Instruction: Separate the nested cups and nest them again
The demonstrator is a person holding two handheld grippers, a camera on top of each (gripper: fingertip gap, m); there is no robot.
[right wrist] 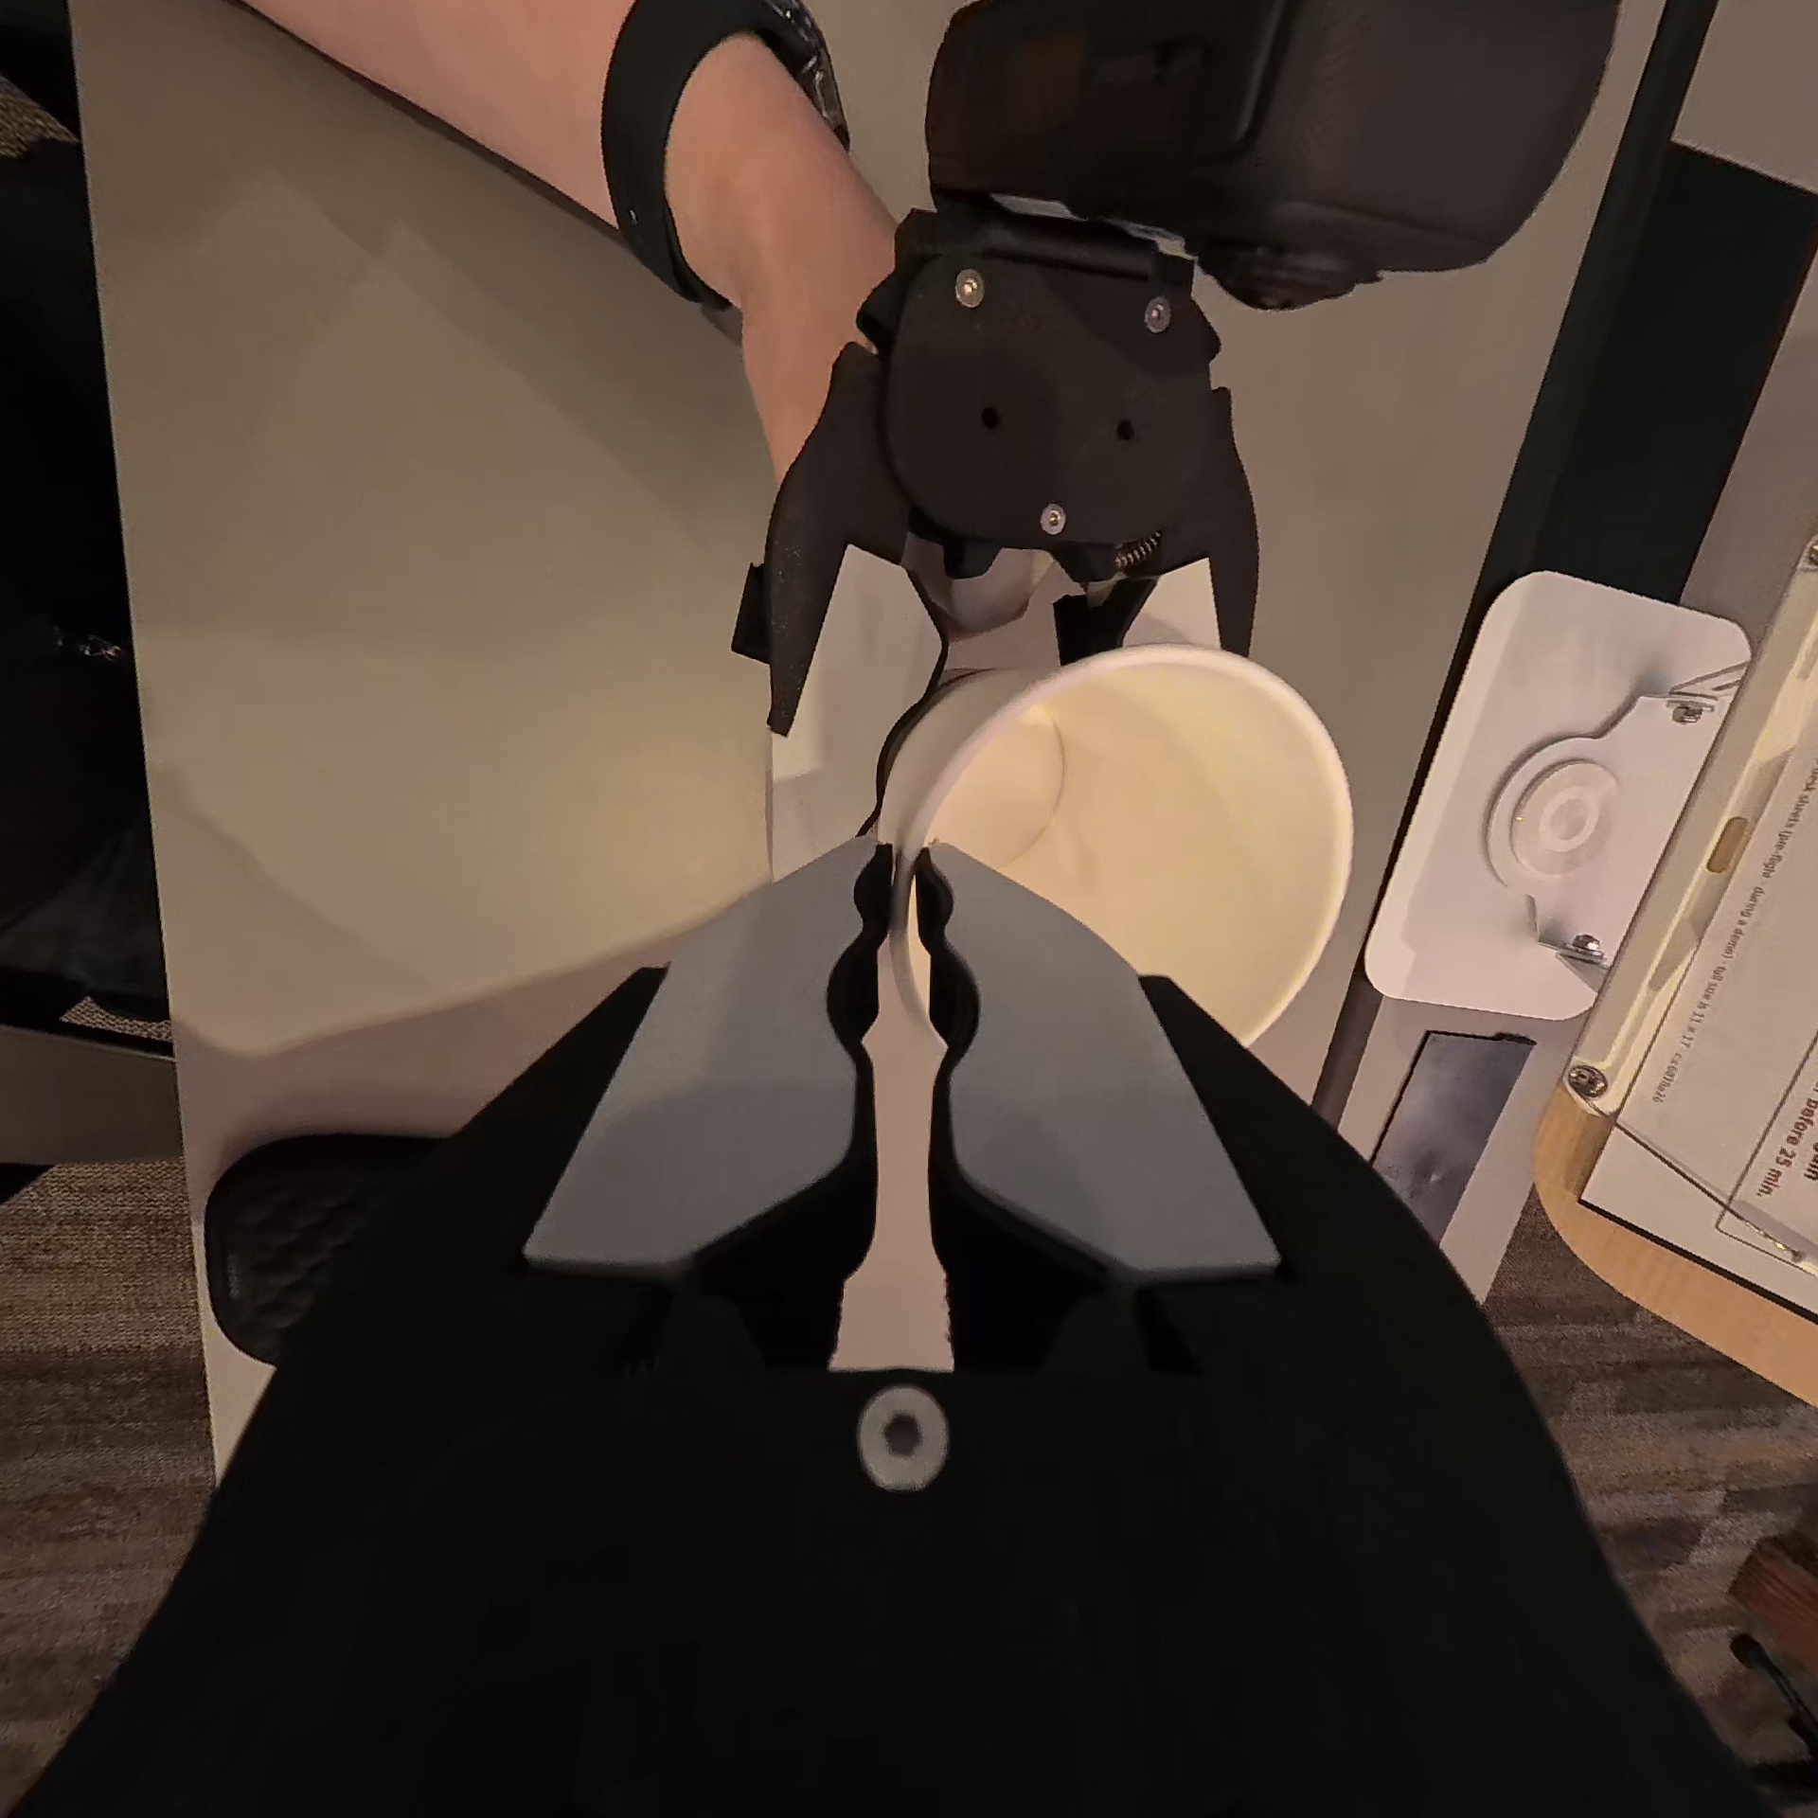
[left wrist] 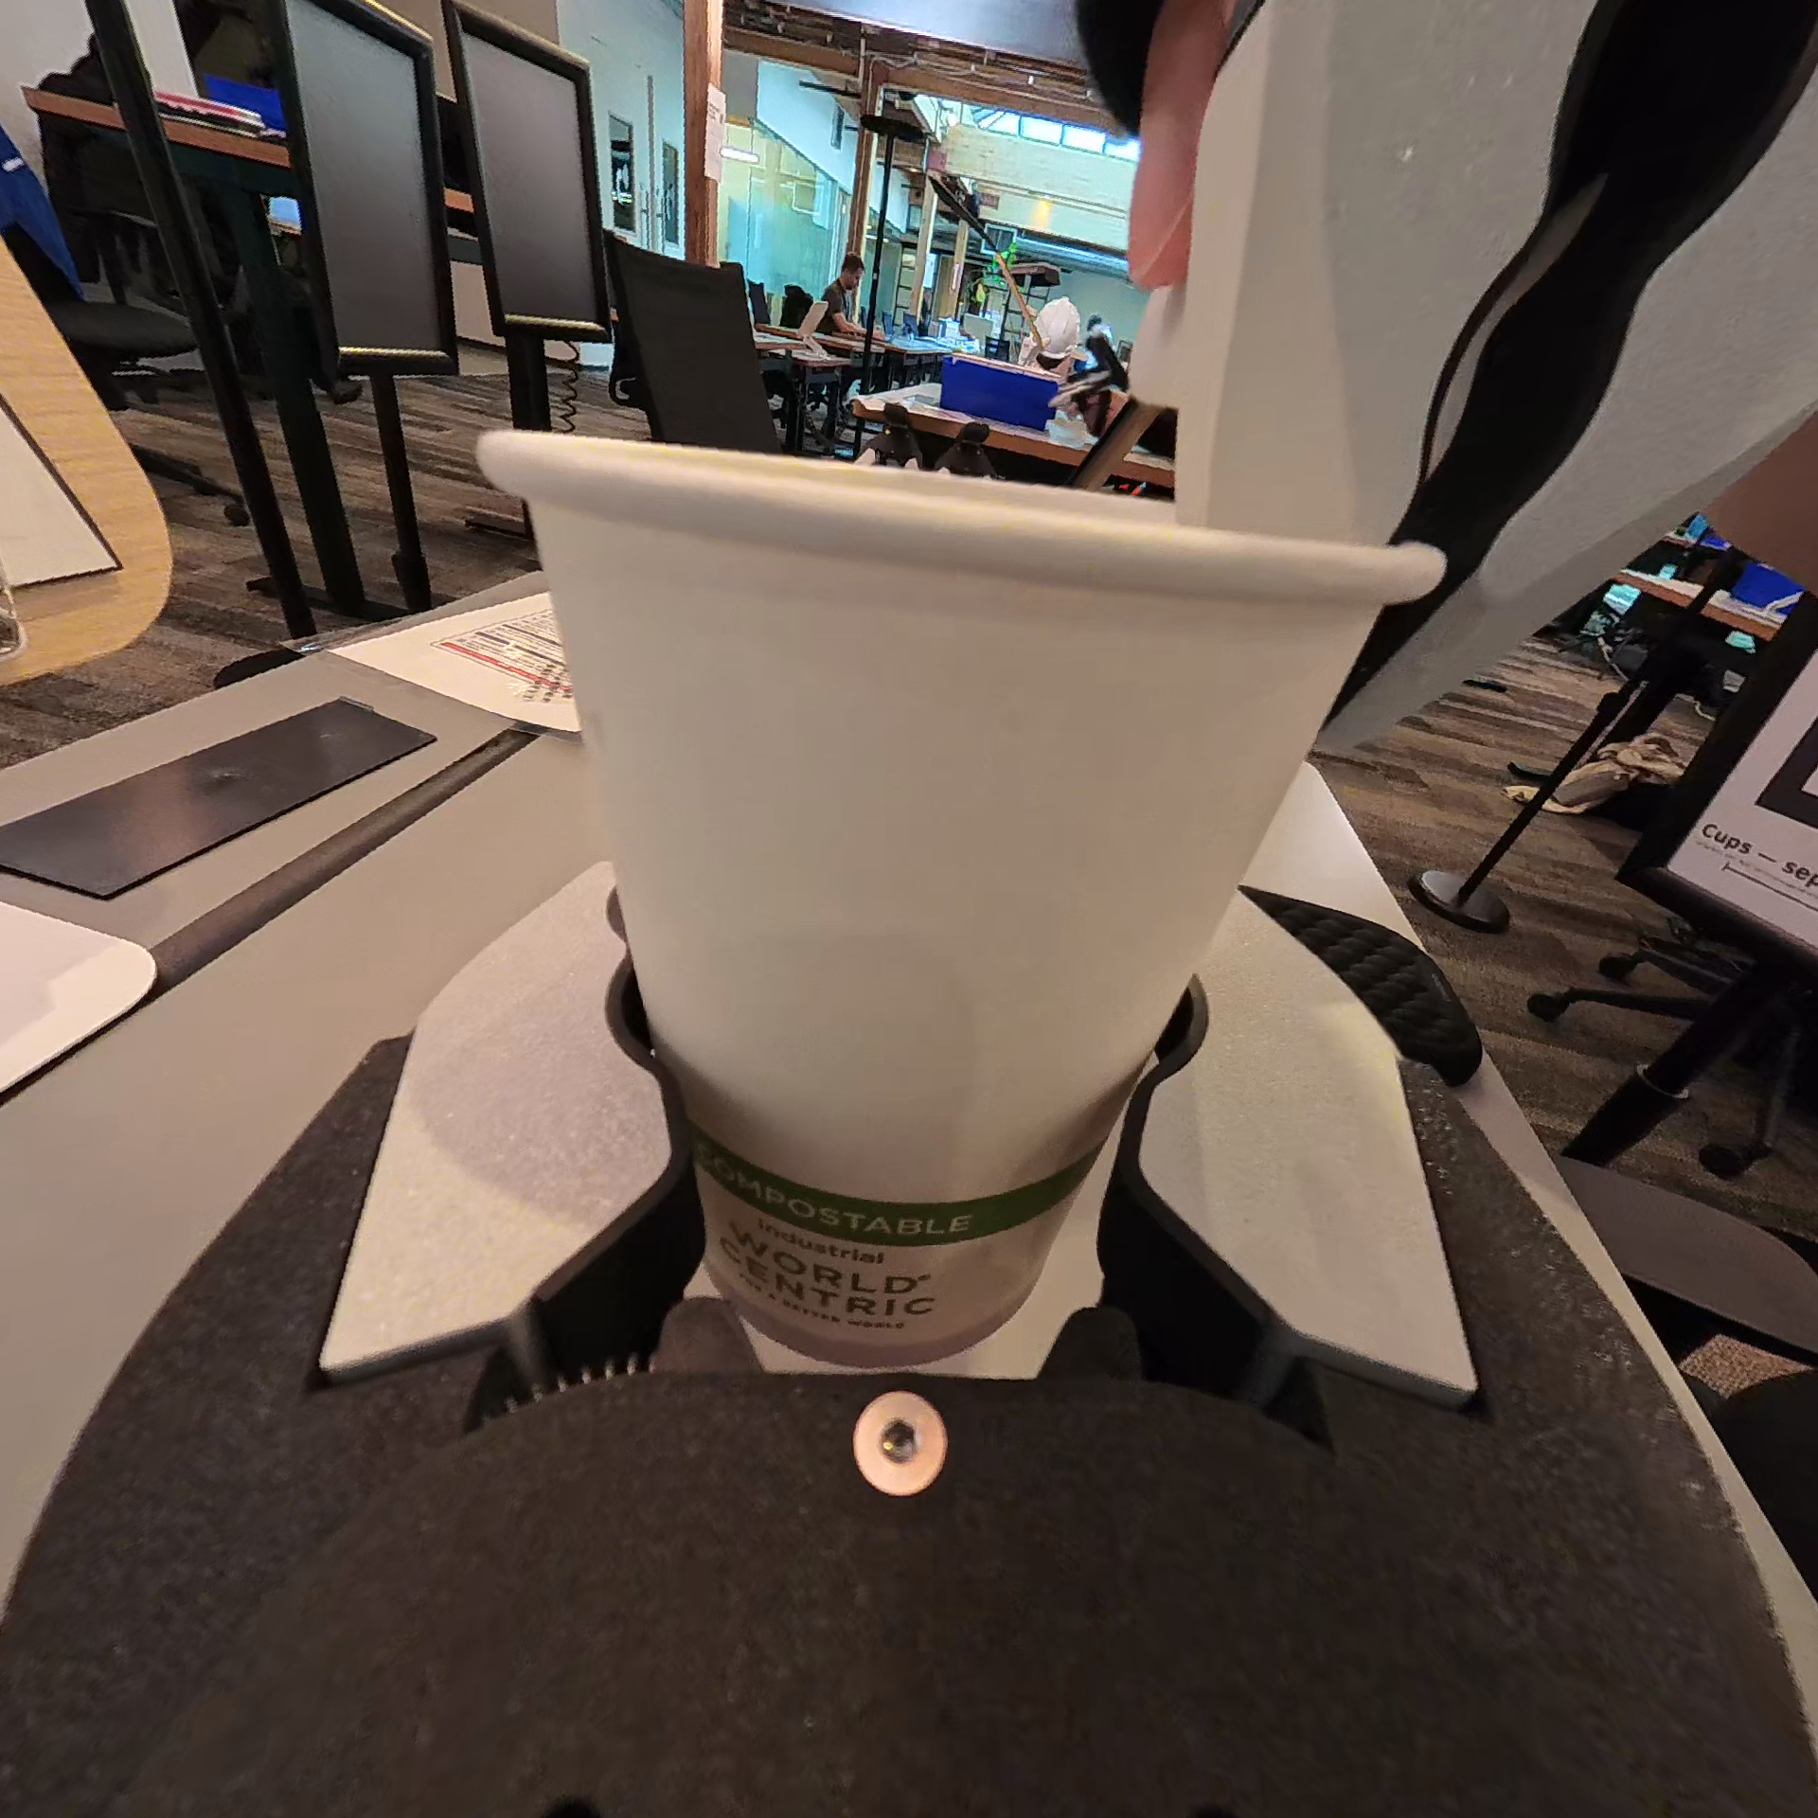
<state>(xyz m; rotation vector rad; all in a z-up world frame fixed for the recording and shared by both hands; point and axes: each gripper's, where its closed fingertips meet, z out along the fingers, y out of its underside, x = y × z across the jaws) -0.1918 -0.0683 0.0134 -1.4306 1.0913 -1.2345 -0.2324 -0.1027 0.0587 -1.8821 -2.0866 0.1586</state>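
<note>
The left gripper (left wrist: pixel 905 1072) is clamped low around the cup (left wrist: pixel 925 826). The right gripper (right wrist: pixel 907 866) pinches its rim at 7 o'clock. A bare wrist (right wrist: pixel 777 226) reaches in from 11 o'clock.

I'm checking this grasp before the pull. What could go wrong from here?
1. The right gripper pinches only the thin rim of the cup; the paper may crease or slip free.
2. The left gripper clamps the cup low, near its base, so a sideways pull could tilt it or squash the wall.
3. No second rim shows clearly, so both cups may come up together, if they are nested.
</note>
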